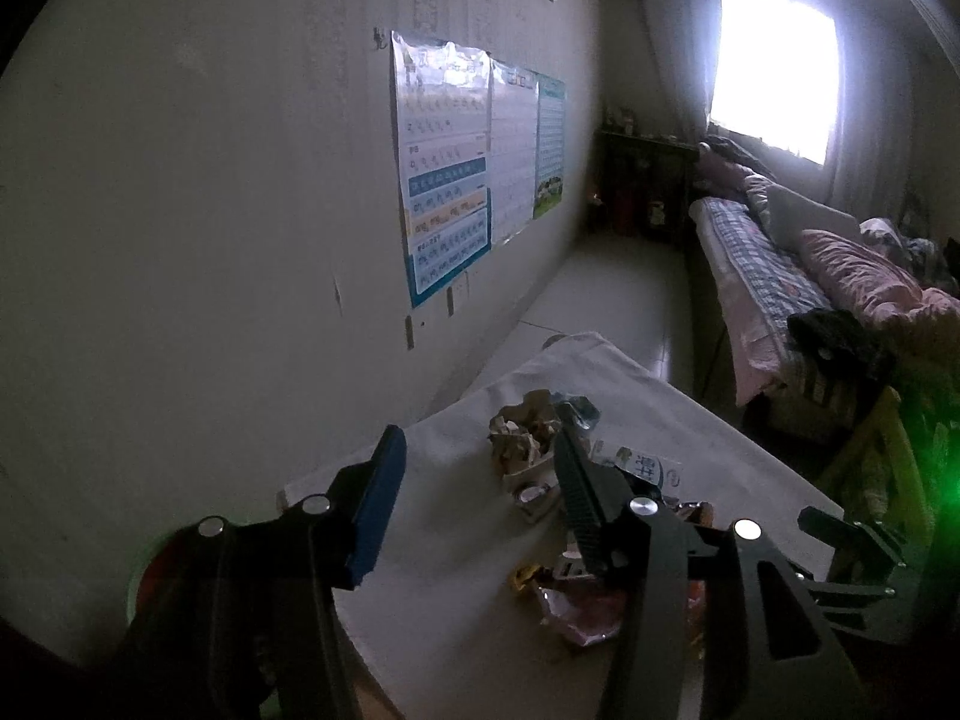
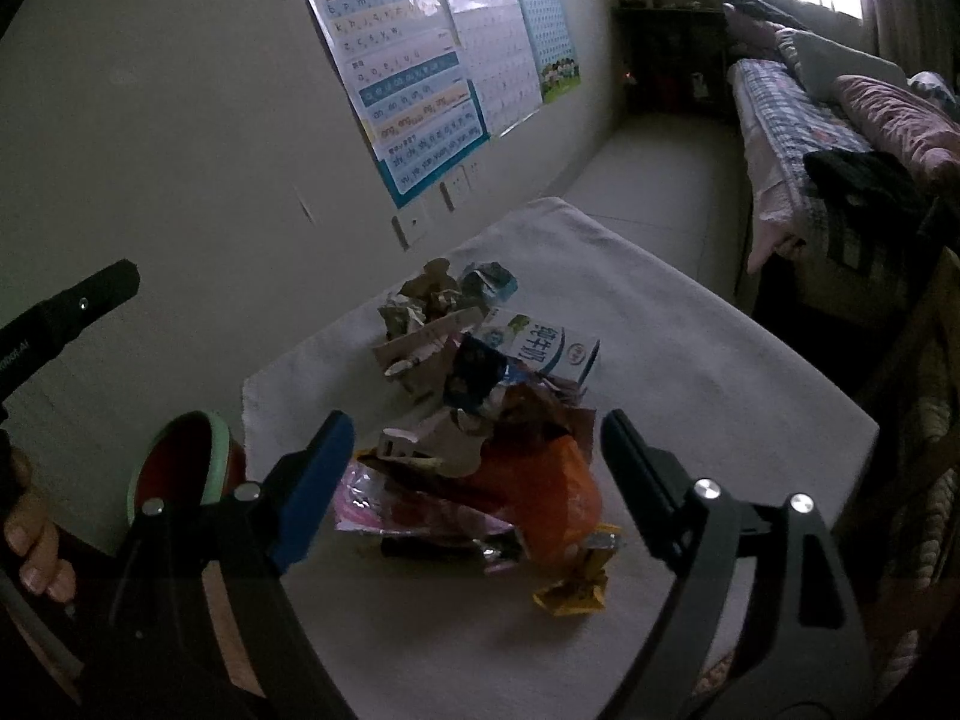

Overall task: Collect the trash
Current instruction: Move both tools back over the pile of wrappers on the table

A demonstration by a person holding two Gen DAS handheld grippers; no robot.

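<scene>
**Trash heap on the cloth-covered table, both claws open over it**

Trash pile (image 2: 480, 420) sits mid-table, running from the wall-side edge toward the near edge of the white-cloth table (image 2: 720, 396). Countable pieces: one milk carton (image 2: 549, 351) lying on its side; one crumpled brown paper wad (image 2: 429, 300) at the far end of the heap; one orange wrapper (image 2: 540, 492); one pink foil wrapper (image 2: 408, 501) beneath it; one yellow candy wrapper (image 2: 573, 594) nearest the camera, at the heap's near edge. Other scraps are tangled in; number cannot be told.

Right gripper (image 2: 474, 468): jaws wide apart, holding nothing, straddling the near end of the heap with the orange wrapper between them. Contact with the trash cannot be told.

Left gripper (image 1: 480, 474): jaws also spread wide, empty. Its right finger (image 1: 579, 498) overlaps the paper wad and carton in view; touching or not, cannot tell.

Container: one bin with a green rim and red inside (image 2: 180, 456), just off the table's near-left corner, beside the wall. Contents not visible.

Three posters (image 2: 444, 60) on the wall. Bed (image 2: 798, 120) across the floor, well apart from the table.
</scene>
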